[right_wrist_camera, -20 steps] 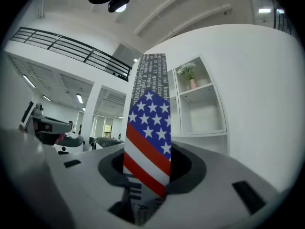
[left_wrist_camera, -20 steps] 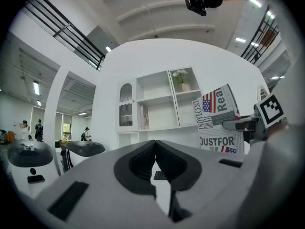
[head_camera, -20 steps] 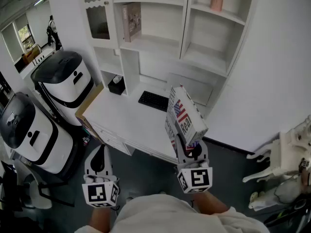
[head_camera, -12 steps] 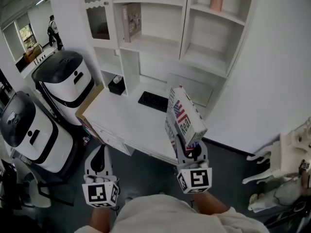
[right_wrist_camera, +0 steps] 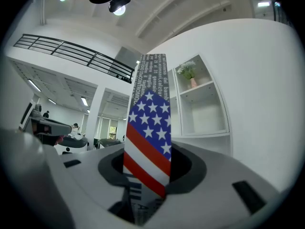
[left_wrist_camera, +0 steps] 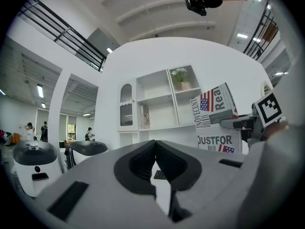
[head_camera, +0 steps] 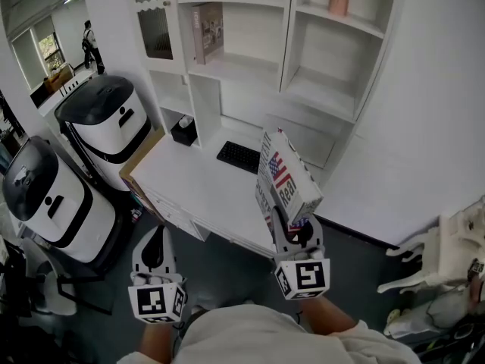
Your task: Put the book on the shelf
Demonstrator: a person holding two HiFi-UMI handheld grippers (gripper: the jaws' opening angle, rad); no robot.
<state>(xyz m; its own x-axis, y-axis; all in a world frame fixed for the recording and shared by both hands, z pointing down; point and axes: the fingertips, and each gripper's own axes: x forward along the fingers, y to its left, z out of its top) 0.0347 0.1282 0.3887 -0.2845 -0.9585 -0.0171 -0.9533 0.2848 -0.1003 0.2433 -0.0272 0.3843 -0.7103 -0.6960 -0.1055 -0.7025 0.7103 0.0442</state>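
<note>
The right gripper (head_camera: 290,230) is clenching its jaws on the lower edge of the book (head_camera: 286,180), and the right gripper view is showing the flag-printed cover (right_wrist_camera: 147,128) standing up between the pads. The book is being carried on edge, leaning slightly toward 11 o'clock, above the near edge of the tabletop (head_camera: 197,188) and well apart from the shelf (head_camera: 242,70), which is lying toward 11 o'clock from it. Holding it by the bottom is probably leaving the top and sides free to slide into an open compartment, upright like the book (head_camera: 204,30) already standing on the shelf.

The left gripper (head_camera: 157,260) is hanging low at 8 o'clock from the right one, its jaws pressed together on nothing, as the left gripper view (left_wrist_camera: 155,163) is showing. It seems to be waiting out of the way, since one grip is enough for this load. A keyboard (head_camera: 239,156) is lying on the tabletop at 10 o'clock from the book.

Compared with a moment ago, little is changing: the book is staying clamped at nearly the same tilt, only edging slightly toward 11 o'clock. The head view is drifting a little, so the white machines (head_camera: 106,123) at 9 o'clock are sitting slightly further toward 3 o'clock in the picture.
</note>
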